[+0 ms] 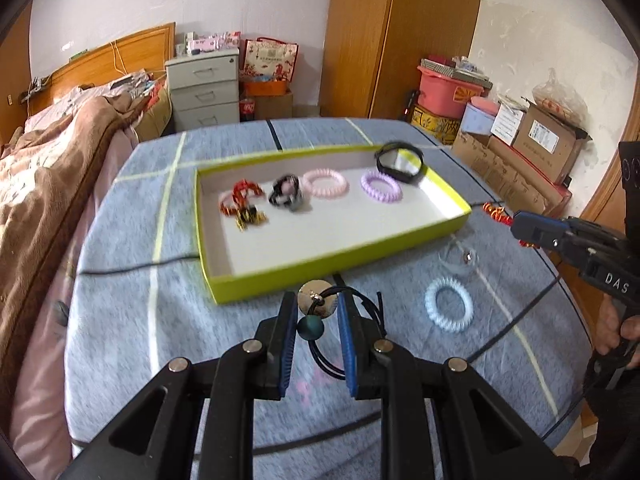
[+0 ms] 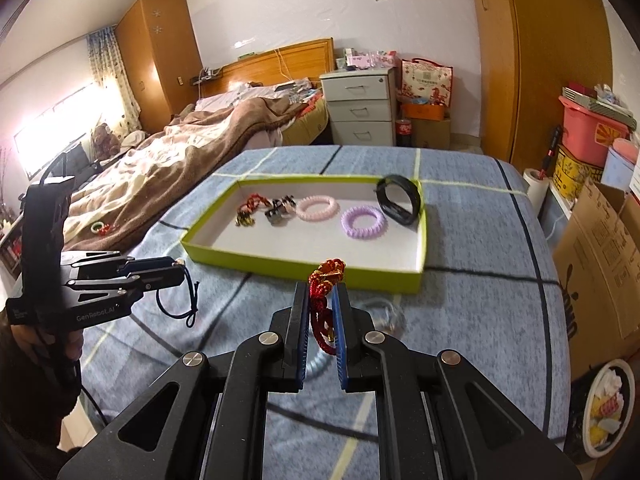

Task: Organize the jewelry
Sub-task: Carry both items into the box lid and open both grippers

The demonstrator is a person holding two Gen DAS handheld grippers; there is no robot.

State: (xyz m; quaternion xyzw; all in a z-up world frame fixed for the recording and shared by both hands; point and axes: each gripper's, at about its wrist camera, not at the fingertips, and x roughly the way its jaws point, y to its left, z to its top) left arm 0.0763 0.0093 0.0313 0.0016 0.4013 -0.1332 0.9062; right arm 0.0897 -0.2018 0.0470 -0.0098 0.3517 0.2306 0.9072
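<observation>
One clear ring (image 2: 378, 312) blurred, half hidden behind right tongs (image 2: 320, 300)

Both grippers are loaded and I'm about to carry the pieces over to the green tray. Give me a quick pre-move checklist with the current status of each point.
1. Left gripper holds the black cord hair tie: ok, disc and bead sit between the pads.
2. Right gripper holds the red-and-gold braided bracelet: ok, pinched between shut pads.
3. Cord loop hangs clear of the bedspread: cannot tell.
4. Free space in the green tray: ok, near half is bare.
5. Items left on the bedspread: not ok, light blue spiral tie and a clear ring remain.
</observation>
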